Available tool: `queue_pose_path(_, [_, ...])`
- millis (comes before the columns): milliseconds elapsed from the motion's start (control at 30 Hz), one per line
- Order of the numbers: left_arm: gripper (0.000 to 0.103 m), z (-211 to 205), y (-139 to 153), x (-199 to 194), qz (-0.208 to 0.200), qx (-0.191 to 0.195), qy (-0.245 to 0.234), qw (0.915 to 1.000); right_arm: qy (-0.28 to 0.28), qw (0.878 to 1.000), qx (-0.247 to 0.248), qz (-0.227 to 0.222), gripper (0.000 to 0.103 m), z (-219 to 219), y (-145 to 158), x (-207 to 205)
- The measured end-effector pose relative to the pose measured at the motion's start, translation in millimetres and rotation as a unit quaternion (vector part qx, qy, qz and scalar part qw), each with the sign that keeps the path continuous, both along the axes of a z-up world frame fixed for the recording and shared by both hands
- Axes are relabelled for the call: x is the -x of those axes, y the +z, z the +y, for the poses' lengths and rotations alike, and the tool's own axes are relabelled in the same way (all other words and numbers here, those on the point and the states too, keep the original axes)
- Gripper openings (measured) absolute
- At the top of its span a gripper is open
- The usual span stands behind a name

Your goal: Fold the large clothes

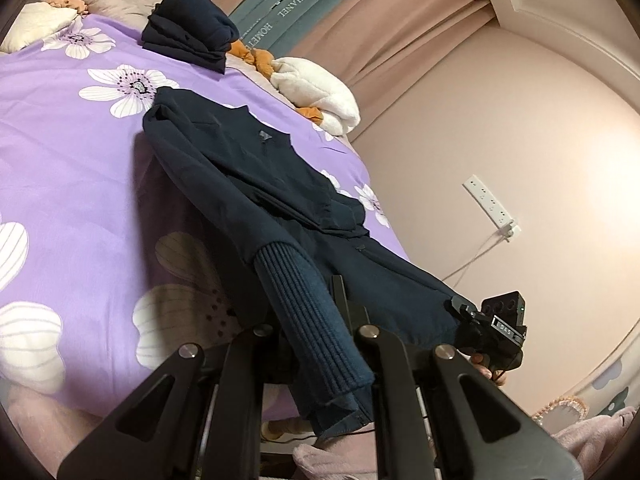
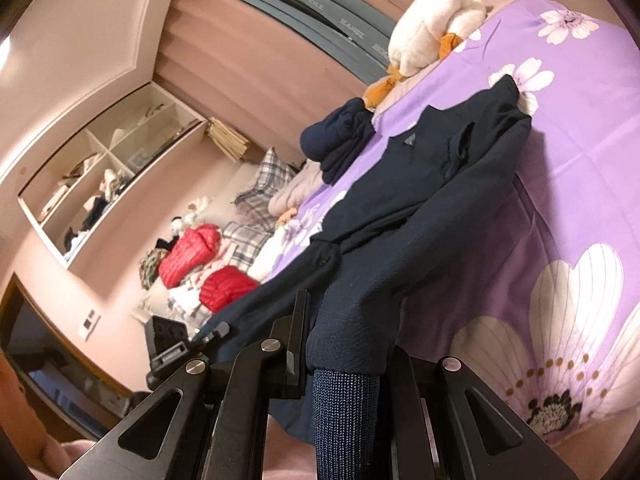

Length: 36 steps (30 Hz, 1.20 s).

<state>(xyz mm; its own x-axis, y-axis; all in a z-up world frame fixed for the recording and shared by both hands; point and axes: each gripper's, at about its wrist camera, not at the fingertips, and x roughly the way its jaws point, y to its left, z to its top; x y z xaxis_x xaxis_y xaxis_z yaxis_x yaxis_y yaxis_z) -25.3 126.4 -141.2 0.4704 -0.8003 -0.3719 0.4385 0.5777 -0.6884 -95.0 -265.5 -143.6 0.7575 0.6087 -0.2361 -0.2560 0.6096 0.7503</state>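
Item: dark jacket (image 1: pixel 256 184), lengthwise on bed (image 1: pixel 72 152), collar far. Left gripper (image 1: pixel 320 320) fingers closed on one cuff; right gripper (image 2: pixel 344 344) fingers closed on the other (hem end nearest).

I am in a bedroom at home. In front of me is a bed (image 1: pixel 60 152) with a purple flowered sheet, with a cream pillow (image 1: pixel 36 24) and a plaid pillow (image 2: pixel 272 178) at its head. A white plush toy (image 2: pixel 432 20) sits at the bed's far edge, below pink curtains (image 1: pixel 380 28). An open wall shelf (image 2: pixel 108 176) holds clothes, and a power strip (image 1: pixel 490 208) is fixed on the pink wall.
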Motion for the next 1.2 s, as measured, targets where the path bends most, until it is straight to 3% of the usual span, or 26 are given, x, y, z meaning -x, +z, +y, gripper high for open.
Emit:
queue_pose_path(600, [0.010,-5.5,26.6,28.8,-0.034,0.005,-0.026,0.9991,0.024,0.998,0.007,-0.059,0.014,7.3,17.9,10.5])
queue_pose_path(1200, [0.011,-0.9,23.1,17.5,-0.029,-0.009,-0.007,0.9995,0.007,0.998,0.030,-0.054,0.014,-1.5,12.3,-1.0])
